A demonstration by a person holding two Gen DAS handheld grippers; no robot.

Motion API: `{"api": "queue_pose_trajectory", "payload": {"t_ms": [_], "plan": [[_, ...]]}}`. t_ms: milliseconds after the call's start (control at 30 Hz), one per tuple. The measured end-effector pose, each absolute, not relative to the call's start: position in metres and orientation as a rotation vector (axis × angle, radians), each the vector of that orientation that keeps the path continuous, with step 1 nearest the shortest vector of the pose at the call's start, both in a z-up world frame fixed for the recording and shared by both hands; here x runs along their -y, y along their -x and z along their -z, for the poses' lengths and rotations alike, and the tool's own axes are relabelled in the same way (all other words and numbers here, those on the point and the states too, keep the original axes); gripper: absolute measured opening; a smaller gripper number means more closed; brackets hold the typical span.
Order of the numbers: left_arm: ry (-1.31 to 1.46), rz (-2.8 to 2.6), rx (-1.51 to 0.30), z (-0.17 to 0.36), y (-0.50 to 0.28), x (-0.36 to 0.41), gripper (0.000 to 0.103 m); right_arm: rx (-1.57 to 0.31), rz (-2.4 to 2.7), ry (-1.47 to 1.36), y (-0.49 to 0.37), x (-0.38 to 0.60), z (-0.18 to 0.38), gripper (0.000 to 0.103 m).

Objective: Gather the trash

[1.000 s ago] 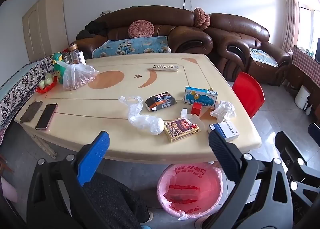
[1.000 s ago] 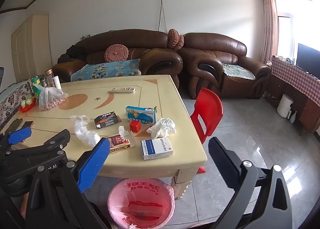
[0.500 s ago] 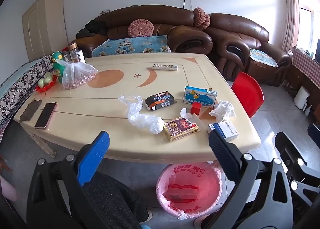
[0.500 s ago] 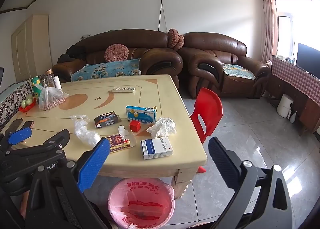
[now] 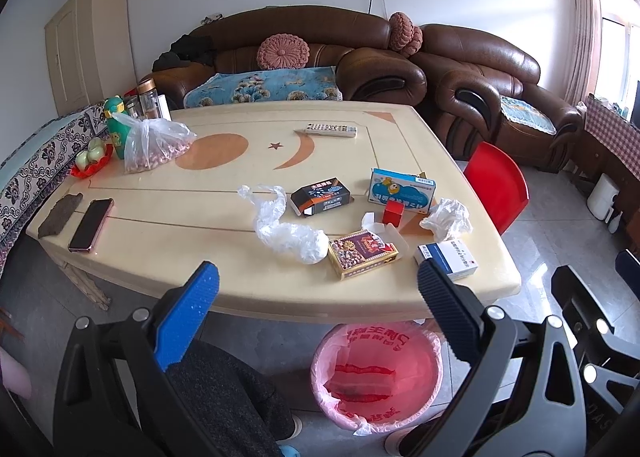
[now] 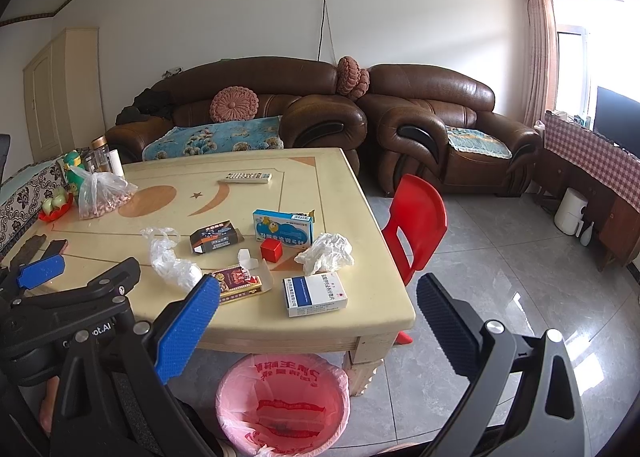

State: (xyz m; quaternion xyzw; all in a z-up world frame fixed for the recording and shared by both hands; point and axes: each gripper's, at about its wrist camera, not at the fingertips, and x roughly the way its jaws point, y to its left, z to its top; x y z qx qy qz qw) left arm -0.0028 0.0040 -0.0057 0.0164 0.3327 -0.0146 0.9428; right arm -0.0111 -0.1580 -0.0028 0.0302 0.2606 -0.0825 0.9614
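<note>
1. The left gripper [image 5: 316, 293] and the right gripper [image 6: 316, 313] both hover spread wide and empty, short of the table [image 5: 168, 217].
2. The trash lies near the table's front edge: crumpled plastic bag [image 5: 288, 233], tissue [image 5: 446, 217], boxes.
3. The bin [image 5: 376, 373] waits below; the flimsy plastic could slip out and miss it.

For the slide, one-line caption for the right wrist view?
Open right gripper faces table strewn with boxes and crumpled plastic, pink-lined bin below.

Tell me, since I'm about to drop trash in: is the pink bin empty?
Nearly empty: the pink bin holds its liner and something flat and red at the bottom; what it is, I cannot tell.
</note>
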Motion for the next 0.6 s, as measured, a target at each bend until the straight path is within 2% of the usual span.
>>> {"api": "queue_pose_trajectory", "payload": {"t_ms": [600], "plan": [[-0.026,0.032,-0.686,0.005,0.0006,-0.0049,0.097,-0.533,0.164,-0.061,0.01,0.1547,0.004,0.097]]}}
